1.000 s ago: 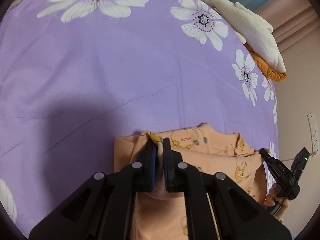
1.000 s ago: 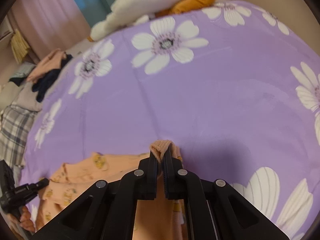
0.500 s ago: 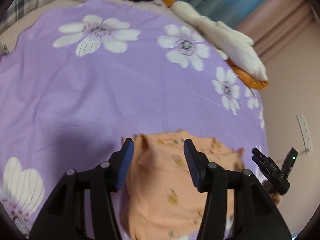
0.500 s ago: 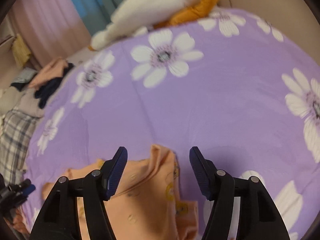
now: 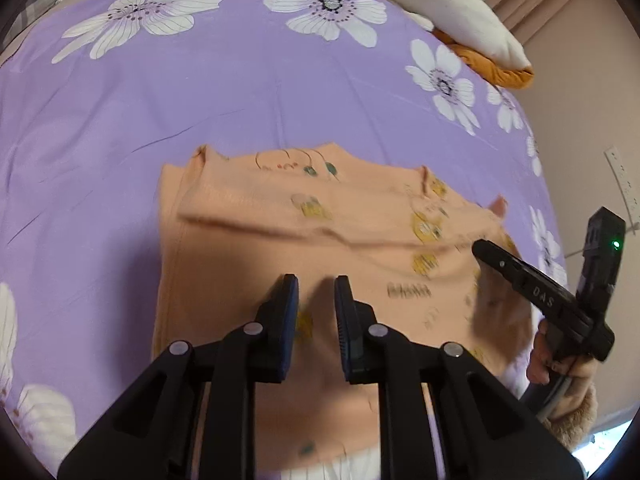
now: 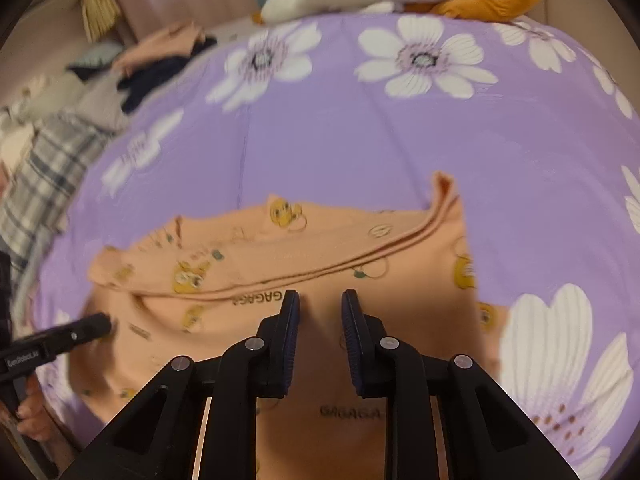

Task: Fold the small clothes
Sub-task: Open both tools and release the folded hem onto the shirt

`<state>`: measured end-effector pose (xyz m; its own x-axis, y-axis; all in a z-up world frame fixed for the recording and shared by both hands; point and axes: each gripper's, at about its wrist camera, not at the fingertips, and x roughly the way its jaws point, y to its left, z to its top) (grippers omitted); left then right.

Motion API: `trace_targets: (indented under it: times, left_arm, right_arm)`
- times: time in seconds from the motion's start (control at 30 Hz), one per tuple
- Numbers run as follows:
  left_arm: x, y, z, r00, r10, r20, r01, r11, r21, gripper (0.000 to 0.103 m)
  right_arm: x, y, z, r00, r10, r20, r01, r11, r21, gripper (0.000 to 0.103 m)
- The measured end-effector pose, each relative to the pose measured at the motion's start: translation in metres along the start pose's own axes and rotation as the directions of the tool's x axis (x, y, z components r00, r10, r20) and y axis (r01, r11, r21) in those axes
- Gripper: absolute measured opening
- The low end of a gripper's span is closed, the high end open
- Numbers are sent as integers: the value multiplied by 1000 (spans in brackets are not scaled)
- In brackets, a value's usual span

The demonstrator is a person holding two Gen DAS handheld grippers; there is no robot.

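Observation:
A small peach garment (image 5: 320, 216) with yellow cartoon prints lies on the purple flowered bedsheet (image 5: 200, 92), its far part folded back over itself. My left gripper (image 5: 316, 296) hovers over its near half, partly open and empty. In the right wrist view the same garment (image 6: 304, 248) shows a folded edge running across it. My right gripper (image 6: 320, 304) is partly open and empty above the cloth. Each gripper also shows at the edge of the other's view: the right one (image 5: 520, 272) and the left one (image 6: 76, 332).
A cream and orange plush pillow (image 5: 460, 12) lies at the bed's far edge. A pile of clothes (image 6: 152, 60) and a plaid cloth (image 6: 44, 184) lie at the far left. A wall (image 5: 592, 112) borders the bed on the right.
Both grippers let go of the garment's edge, opened wide, then narrowed to partly open. They drew back toward me, leaving the folded part lying on the garment.

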<state>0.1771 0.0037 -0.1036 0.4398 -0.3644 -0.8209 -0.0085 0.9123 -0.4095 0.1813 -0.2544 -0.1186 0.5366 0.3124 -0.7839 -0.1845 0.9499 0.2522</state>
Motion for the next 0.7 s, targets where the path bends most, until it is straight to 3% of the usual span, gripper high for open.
trace_targets:
  times: [0.27, 0.43, 0.5, 0.6, 0.7]
  left_arm:
    - [17, 8, 54, 995, 51, 90, -48, 998, -31, 17]
    - [20, 25, 79, 996, 62, 68, -55, 993, -103, 17]
    - [9, 27, 78, 996, 44, 84, -34, 993, -109, 26]
    - [-11, 29, 69, 993, 65, 102, -54, 993, -103, 37]
    - [-30, 27, 54, 991, 89, 104, -81, 993, -81, 56]
  right_arm:
    - [39, 7, 39, 999, -33, -3, 33, 999, -11, 25]
    - [46, 2, 57, 1000, -20, -2, 20, 1000, 20, 25]
    - [37, 0, 58, 998, -55, 23, 54, 998, 29, 25]
    - [19, -11, 57, 998, -28, 49, 25, 998, 66, 28]
    - [-6, -25, 49, 996, -27, 83, 17, 992, 124, 54]
